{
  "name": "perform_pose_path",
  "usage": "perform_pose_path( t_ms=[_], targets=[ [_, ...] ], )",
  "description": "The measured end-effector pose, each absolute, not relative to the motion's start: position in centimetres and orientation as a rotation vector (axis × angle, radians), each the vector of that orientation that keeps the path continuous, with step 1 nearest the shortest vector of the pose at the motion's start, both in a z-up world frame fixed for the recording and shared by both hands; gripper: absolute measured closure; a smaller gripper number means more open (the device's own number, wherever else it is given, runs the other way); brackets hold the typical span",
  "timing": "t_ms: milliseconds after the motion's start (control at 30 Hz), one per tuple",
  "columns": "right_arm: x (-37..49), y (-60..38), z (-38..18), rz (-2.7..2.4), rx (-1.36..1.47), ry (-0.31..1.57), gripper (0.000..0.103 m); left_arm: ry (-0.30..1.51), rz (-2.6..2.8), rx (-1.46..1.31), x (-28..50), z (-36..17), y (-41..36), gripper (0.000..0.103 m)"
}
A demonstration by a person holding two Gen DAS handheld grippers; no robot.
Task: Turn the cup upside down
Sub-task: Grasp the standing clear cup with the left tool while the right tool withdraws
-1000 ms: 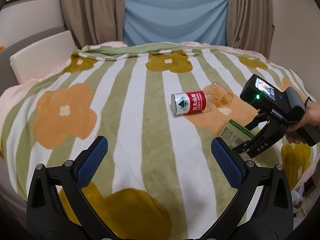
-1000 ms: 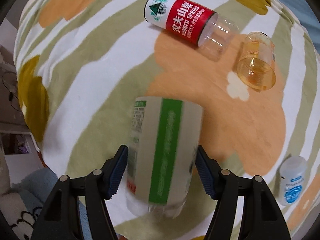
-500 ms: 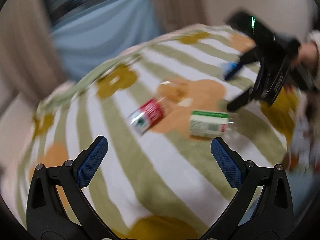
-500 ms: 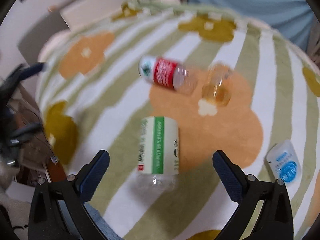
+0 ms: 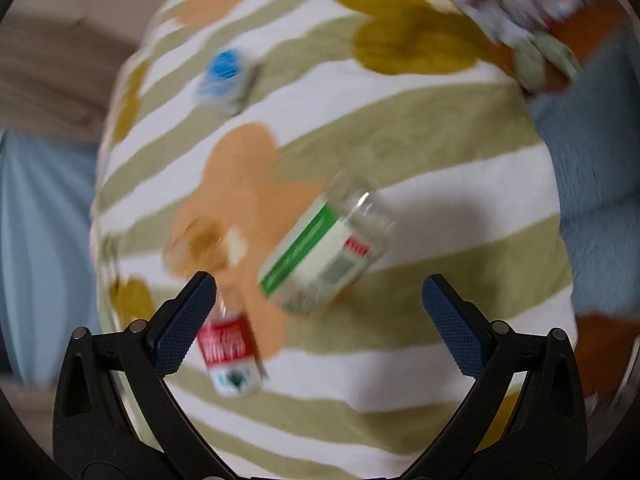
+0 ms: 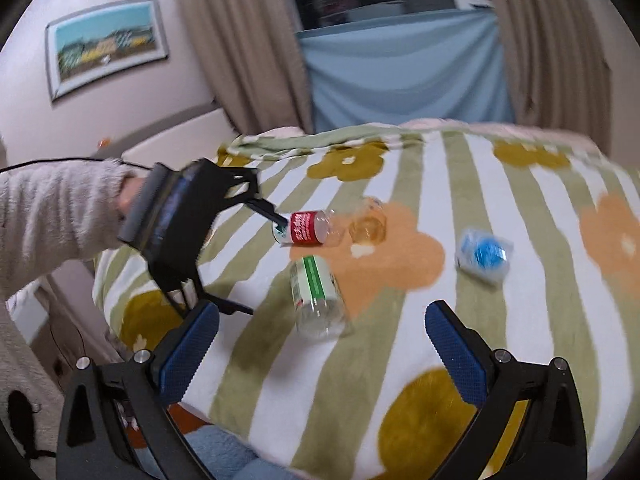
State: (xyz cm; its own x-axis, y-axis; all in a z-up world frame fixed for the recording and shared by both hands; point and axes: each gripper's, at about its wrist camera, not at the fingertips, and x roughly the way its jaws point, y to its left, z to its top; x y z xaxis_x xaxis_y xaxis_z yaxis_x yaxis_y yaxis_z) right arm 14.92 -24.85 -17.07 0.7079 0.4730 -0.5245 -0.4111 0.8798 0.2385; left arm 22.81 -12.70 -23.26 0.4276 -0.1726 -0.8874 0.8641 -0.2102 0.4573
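A clear cup with a green-and-white label [image 6: 318,296] lies on its side on the flowered blanket [image 6: 440,184]; it also shows blurred in the left wrist view [image 5: 326,252]. My right gripper [image 6: 322,344] is open and empty, above and in front of it. My left gripper [image 5: 320,312] is open and empty, over the blanket; in the right wrist view it [image 6: 264,258] hangs left of the cups, next to the red-labelled cup [image 6: 306,228]. That cup [image 5: 228,354] lies by my left gripper's left finger.
An amber clear cup [image 6: 368,224] lies beside the red-labelled one. A small cup with a blue label [image 6: 482,254] lies to the right. The blanket's near edge drops off at the front left. Curtains and a wall picture [image 6: 106,46] stand behind.
My right gripper let go of the green-labelled cup, opened and pulled back and up. My left gripper swung fast over the blanket toward the cups; its view is turned and blurred.
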Motion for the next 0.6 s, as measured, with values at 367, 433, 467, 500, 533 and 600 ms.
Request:
perform_pose_path(
  t_ms=[367, 433, 467, 500, 533, 600],
  targets=[
    [13.3, -26.6, -20.2, 0.520, 0.237, 0.621, 0.000, 0.735, -1.213, 1.718, 24.6, -29.0, -16.0, 0.009],
    [12.4, -27.3, -20.5, 0.522, 0.250, 0.620, 0.000, 0.749, -1.222, 1.727, 24.6, -29.6, -16.0, 0.012],
    [11.9, -27.6, -20.9, 0.525, 0.259, 0.618, 0.000, 0.756, -1.225, 1.728, 24.6, -29.7, -16.0, 0.015],
    [12.0, -27.8, -21.0, 0.525, 0.271, 0.618, 0.000, 0.765, -1.230, 1.729, 24.5, -29.9, -16.0, 0.024],
    [12.0, -28.1, -21.2, 0.525, 0.284, 0.617, 0.000, 0.772, -1.227, 1.729, 24.5, -30.1, -16.0, 0.029],
    [11.4, -28.5, -21.1, 0.528, 0.307, 0.619, 0.000, 0.789, -1.223, 1.719, 24.6, -30.3, -16.2, 0.032]
  ],
)
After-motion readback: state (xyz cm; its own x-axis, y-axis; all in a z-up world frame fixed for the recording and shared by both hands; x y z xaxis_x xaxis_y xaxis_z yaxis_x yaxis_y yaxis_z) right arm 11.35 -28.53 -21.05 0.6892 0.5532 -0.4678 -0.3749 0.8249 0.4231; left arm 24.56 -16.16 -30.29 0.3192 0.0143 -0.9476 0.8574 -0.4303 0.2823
